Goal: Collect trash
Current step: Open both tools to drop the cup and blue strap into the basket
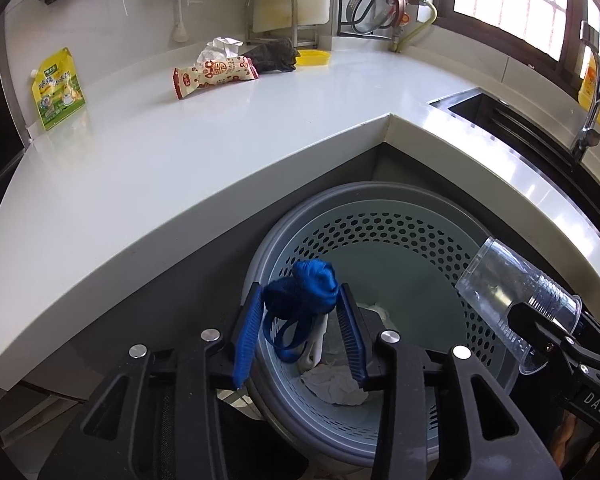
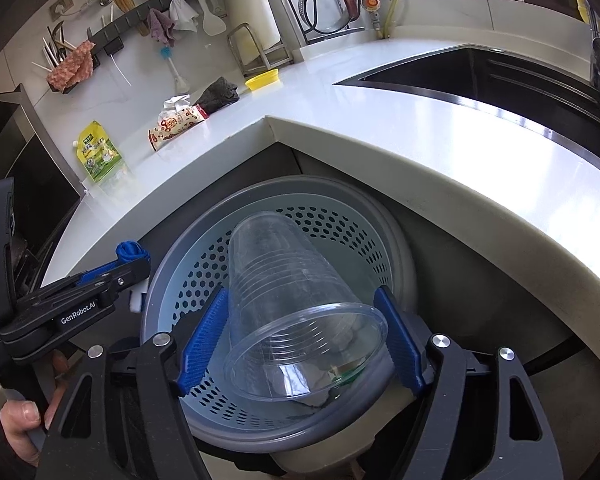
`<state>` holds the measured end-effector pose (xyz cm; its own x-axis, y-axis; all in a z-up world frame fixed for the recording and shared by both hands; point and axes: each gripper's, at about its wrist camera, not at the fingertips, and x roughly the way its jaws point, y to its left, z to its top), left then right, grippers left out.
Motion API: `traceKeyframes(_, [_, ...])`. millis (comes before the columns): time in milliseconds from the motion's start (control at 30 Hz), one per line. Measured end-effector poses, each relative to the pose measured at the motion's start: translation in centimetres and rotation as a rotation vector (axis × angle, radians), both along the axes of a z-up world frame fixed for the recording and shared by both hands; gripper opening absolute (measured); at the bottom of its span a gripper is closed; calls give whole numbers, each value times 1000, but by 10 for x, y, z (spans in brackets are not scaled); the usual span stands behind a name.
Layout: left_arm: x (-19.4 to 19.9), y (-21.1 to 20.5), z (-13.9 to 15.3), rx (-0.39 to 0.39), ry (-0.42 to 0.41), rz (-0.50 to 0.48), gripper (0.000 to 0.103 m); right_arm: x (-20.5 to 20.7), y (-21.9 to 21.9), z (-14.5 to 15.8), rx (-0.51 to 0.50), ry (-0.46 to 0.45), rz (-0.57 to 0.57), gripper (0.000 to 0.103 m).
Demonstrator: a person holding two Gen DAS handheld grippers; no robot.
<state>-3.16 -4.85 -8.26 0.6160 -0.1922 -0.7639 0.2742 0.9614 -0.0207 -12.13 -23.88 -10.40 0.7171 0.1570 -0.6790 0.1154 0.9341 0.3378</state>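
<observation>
Left wrist view, left to right:

- Upper left, on the white counter (image 1: 148, 160): yellow-green spout pouch (image 1: 57, 89), lying flat near the wall.
- Upper centre: red-and-cream snack wrapper (image 1: 215, 76), with crumpled white paper (image 1: 219, 49) just behind and a dark cloth (image 1: 275, 55) beside a yellow dish (image 1: 313, 57).
- Lower centre: left gripper (image 1: 300, 312), pinching a bunched blue fabric strap (image 1: 306, 294) between blue pads, held above the grey perforated trash bin (image 1: 404, 236). White crumpled waste visible at the bin bottom.
- Lower right: clear plastic cup (image 1: 516, 296), tilted, base pointing up-left over the bin rim, clamped at its mouth end.
- Upper right: sink (image 1: 500, 116) and faucet (image 1: 592, 92).

Right wrist view, left to right:

- Lower left: hand (image 2: 24, 424) on the other tool's handle.
- Lower centre: right gripper (image 2: 304, 320), closed against the cup (image 2: 292, 300) near its open mouth, above the bin (image 2: 340, 216).
</observation>
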Motion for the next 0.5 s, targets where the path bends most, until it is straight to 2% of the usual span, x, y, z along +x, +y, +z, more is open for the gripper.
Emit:
traceKeyframes(33, [-1, 2, 1, -2, -6, 4, 54, 0, -1, 0, 6, -2, -2, 75])
traceKeyframes(100, [-4, 5, 5, -11, -21, 10, 60, -2, -3, 2, 21, -16, -4, 80])
traceKeyframes(267, [-4, 11, 10, -18, -27, 18, 62, -4, -2, 7, 15, -28, -10, 80])
traceKeyframes(500, [-8, 24, 18, -31, -48, 41, 73, -5, 3, 9, 20, -41, 8, 80])
